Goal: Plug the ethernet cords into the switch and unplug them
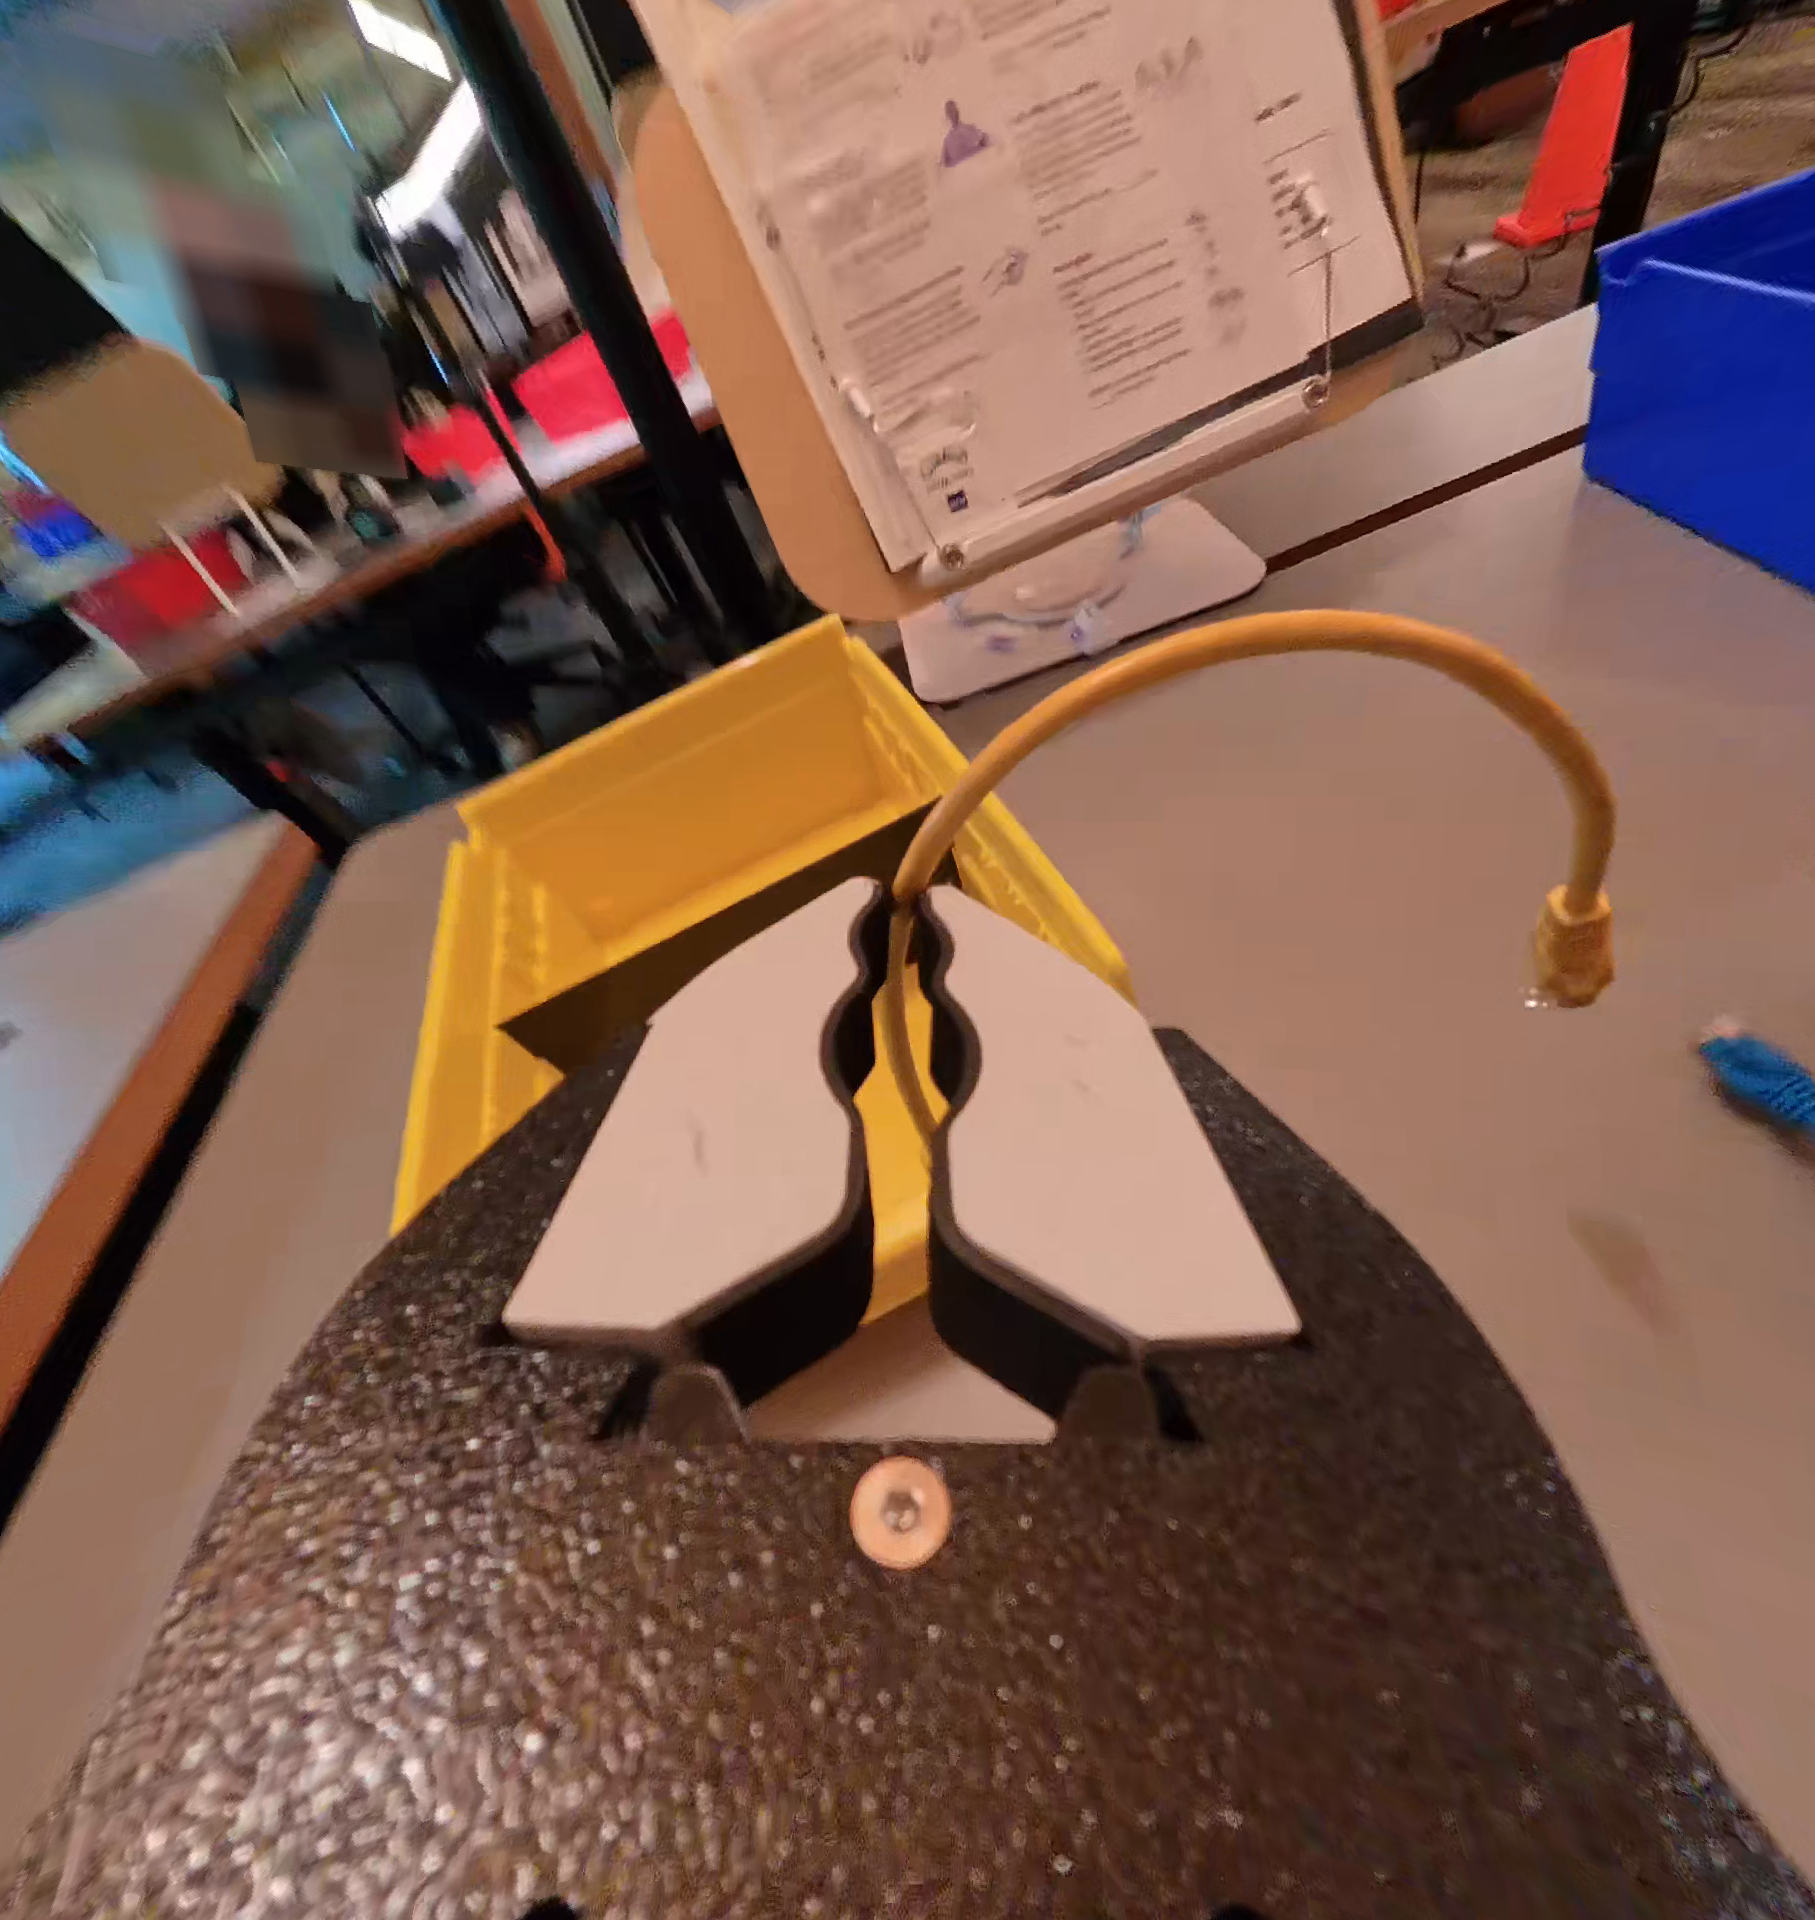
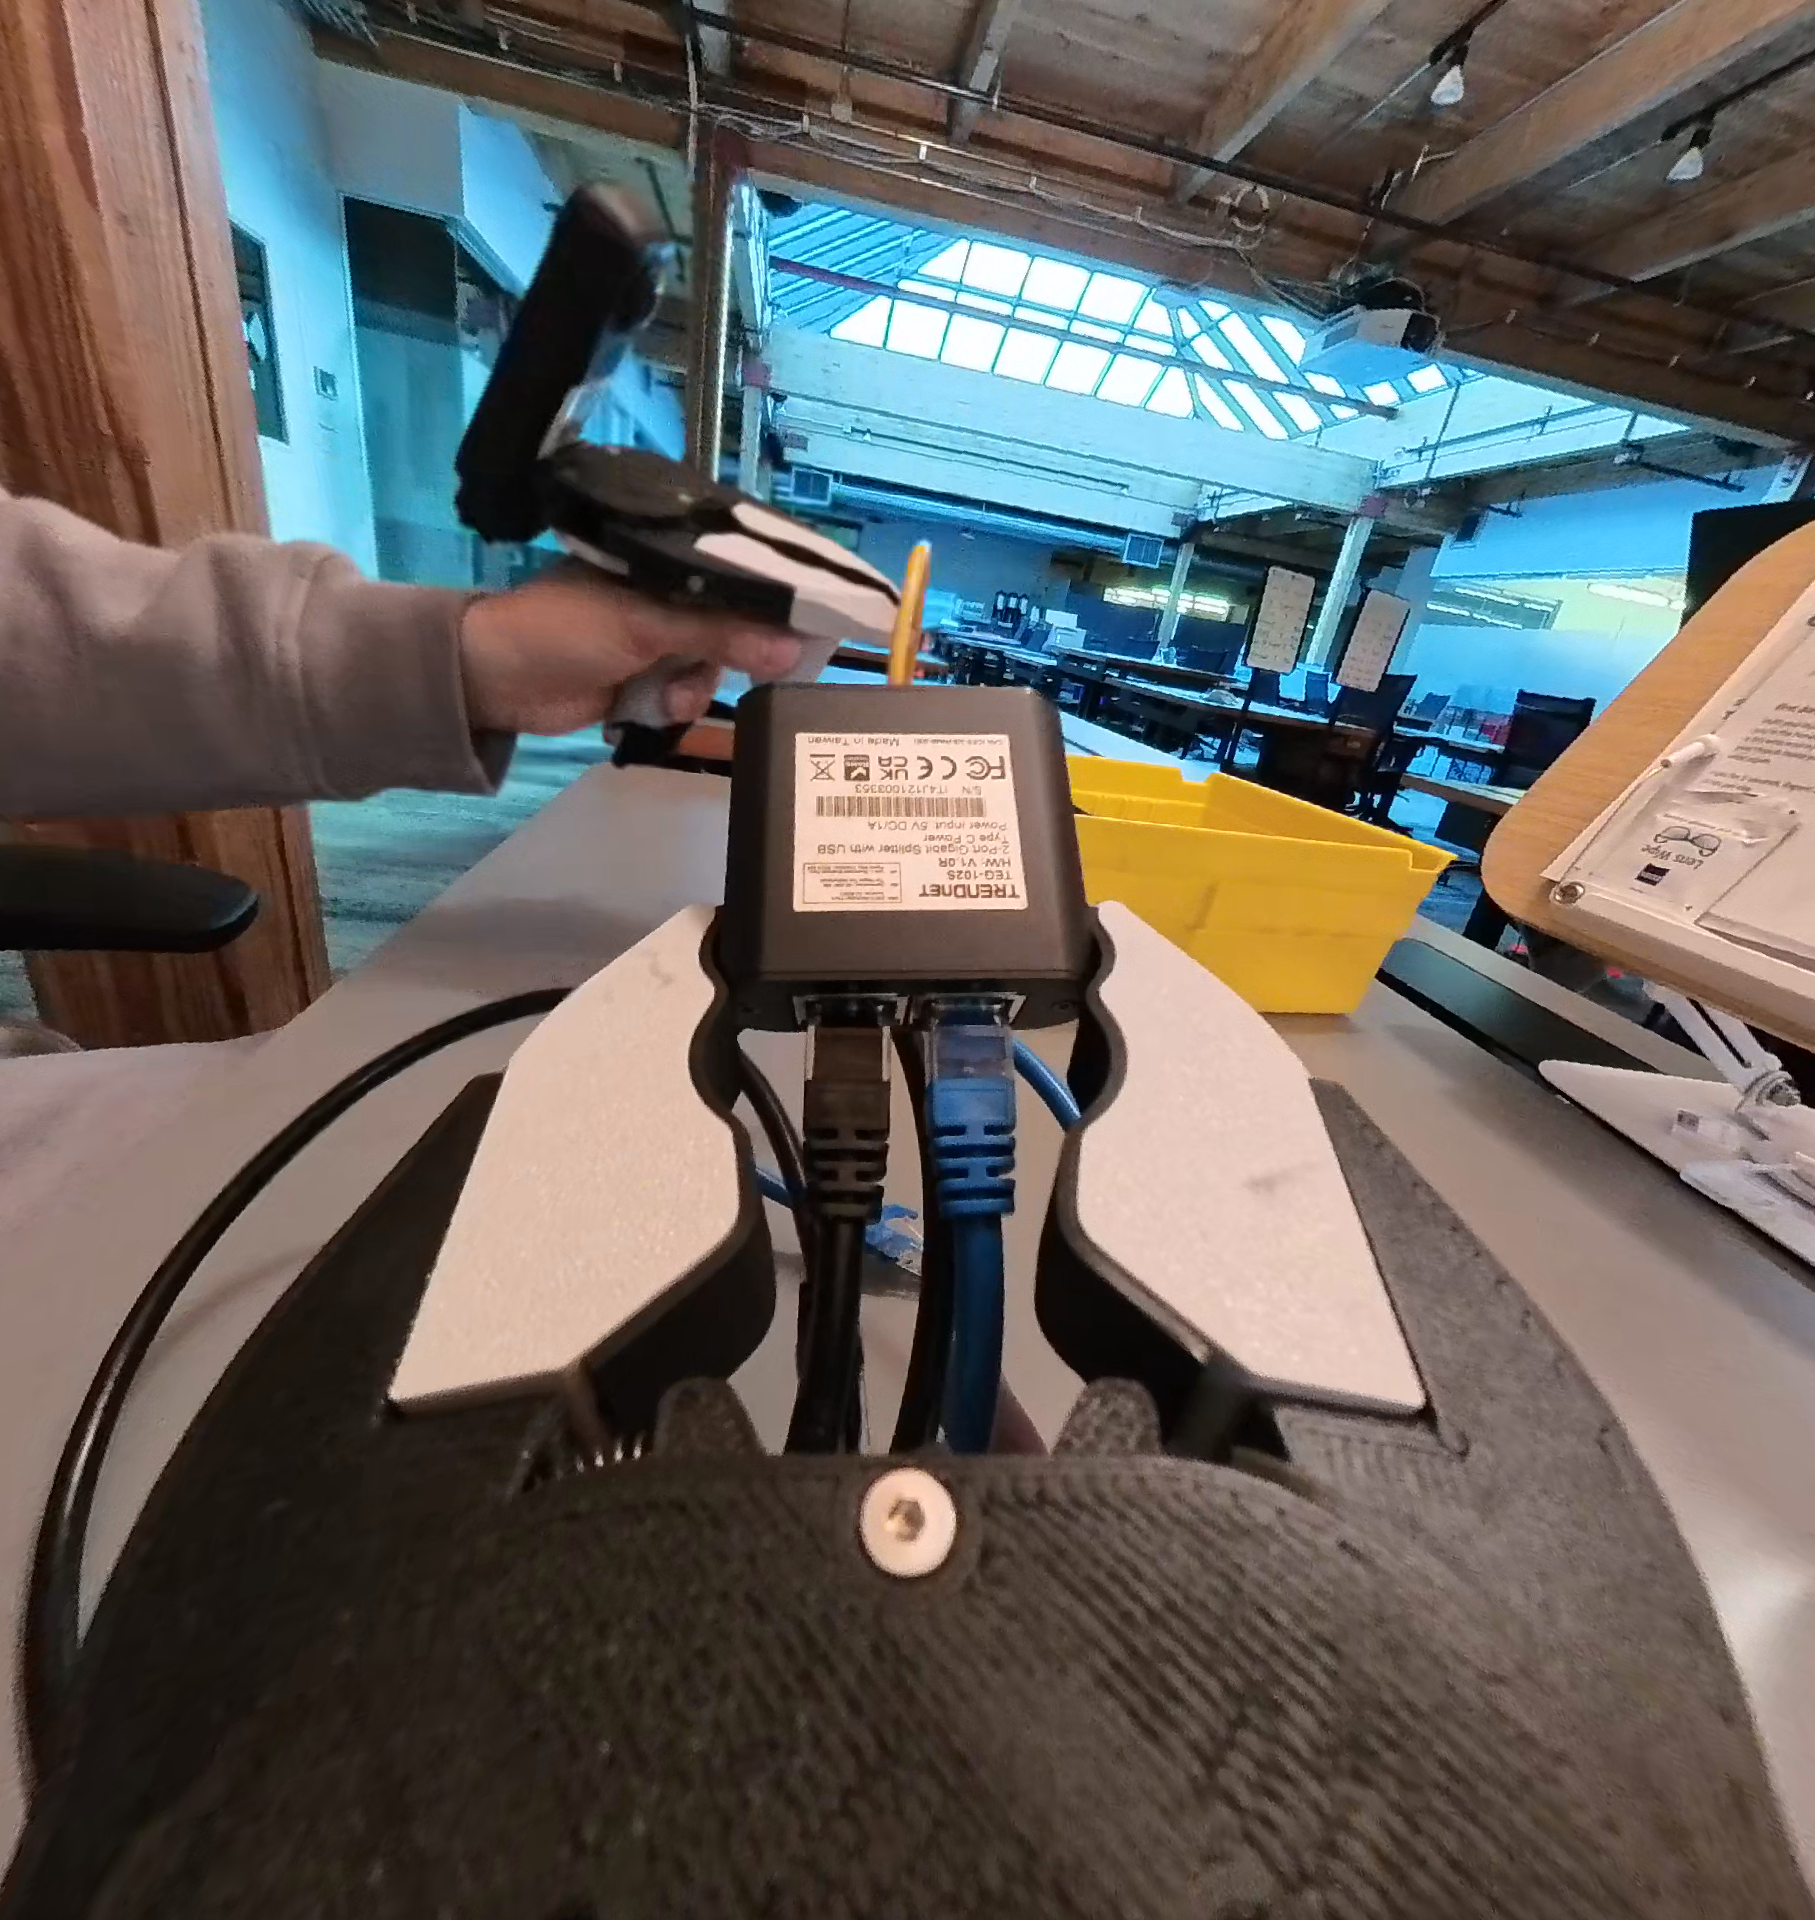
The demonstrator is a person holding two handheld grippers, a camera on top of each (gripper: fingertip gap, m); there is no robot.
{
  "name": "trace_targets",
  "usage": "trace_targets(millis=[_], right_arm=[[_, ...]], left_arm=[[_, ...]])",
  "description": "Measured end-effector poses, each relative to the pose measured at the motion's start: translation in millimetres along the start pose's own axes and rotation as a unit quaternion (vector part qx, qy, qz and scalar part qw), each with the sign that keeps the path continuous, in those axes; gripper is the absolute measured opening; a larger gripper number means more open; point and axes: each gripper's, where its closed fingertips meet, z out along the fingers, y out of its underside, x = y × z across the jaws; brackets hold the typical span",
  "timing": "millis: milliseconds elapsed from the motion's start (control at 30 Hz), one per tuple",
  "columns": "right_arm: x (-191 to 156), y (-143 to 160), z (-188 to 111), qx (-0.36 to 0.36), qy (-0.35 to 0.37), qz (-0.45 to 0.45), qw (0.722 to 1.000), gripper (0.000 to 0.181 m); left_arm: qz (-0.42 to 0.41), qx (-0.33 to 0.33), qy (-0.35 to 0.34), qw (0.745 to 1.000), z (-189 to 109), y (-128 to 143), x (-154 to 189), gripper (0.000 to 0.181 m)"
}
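My right gripper (image 2: pixel 908 930) is shut on the black switch (image 2: pixel 903 758), held label side up above the table. A black cord (image 2: pixel 846 1112) sits in its left port and a blue cord (image 2: pixel 970 1122) in its right port. My left gripper (image 1: pixel 903 904) is shut on a yellow ethernet cord (image 1: pixel 1246 629), which arcs up and right. Its connector (image 1: pixel 1573 951) hangs free above the table. The left gripper (image 2: pixel 841 603) with the yellow cord (image 2: pixel 913 613) also shows beyond the switch in the right wrist view.
A yellow bin (image 1: pixel 674 790) (image 2: pixel 1256 883) stands on the grey table (image 1: pixel 1350 1143) just beyond the left gripper. A blue bin (image 1: pixel 1734 416) is at the far right. A loose blue connector (image 1: pixel 1776 1101) lies on the right. A document stand (image 1: pixel 1038 260) (image 2: pixel 1713 831) is behind. The gap from one gripper's tips to the other's is roughly 25 centimetres. My right tips are roughly 12 centimetres from the loose blue connector (image 1: pixel 1776 1101).
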Motion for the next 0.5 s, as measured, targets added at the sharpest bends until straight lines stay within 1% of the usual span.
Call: trace_targets(millis=[67, 133, 200, 267, 367, 433, 467, 500], right_arm=[[0.0, -0.2, -0.1, 0.001, 0.0, 0.001, 1.0, 0.062], [-0.2, -0.2, -0.1, 0.001, -0.001, 0.0, 1.0, 0.062], [-0.7, -0.2, -0.1, 0.001, -0.002, -0.001, 1.0, 0.062], [-0.9, -0.2, -0.1, 0.001, -0.003, 0.0, 1.0, 0.062], [-1.1, 0.4, 0.4, -0.002, -0.004, 0.0, 1.0, 0.062], [-1.1, 0.9, 0.8, -0.004, -0.004, 0.0, 1.0, 0.062], [-1.3, 0.9, 0.9, -0.004, -0.004, -0.001, 1.0, 0.062], [-1.5, 0.9, 0.8, -0.004, -0.004, -0.001, 1.0, 0.062]], left_arm=[[0.054, 0.037, -0.011, 0.998, -11.3, 9.1, 14.0, 0.004], [0.124, 0.063, -0.024, 0.99, -24.0, 24.9, 26.1, 0.004], [0.169, 0.069, -0.021, 0.983, -35.4, 44.3, 32.5, 0.004], [0.199, 0.064, 0.007, 0.978, -43.5, 64.5, 35.7, 0.004], [0.19, 0.071, 0.07, 0.977, -57.6, 74.6, 34.2, 0.004], [0.221, 0.046, 0.101, 0.969, -64.5, 85.6, 26.9, 0.005], [0.238, 0.027, 0.127, 0.963, -67.8, 94.9, 26.9, 0.007], [0.244, -0.004, 0.159, 0.957, -70.1, 108.3, 27.9, 0.013]])
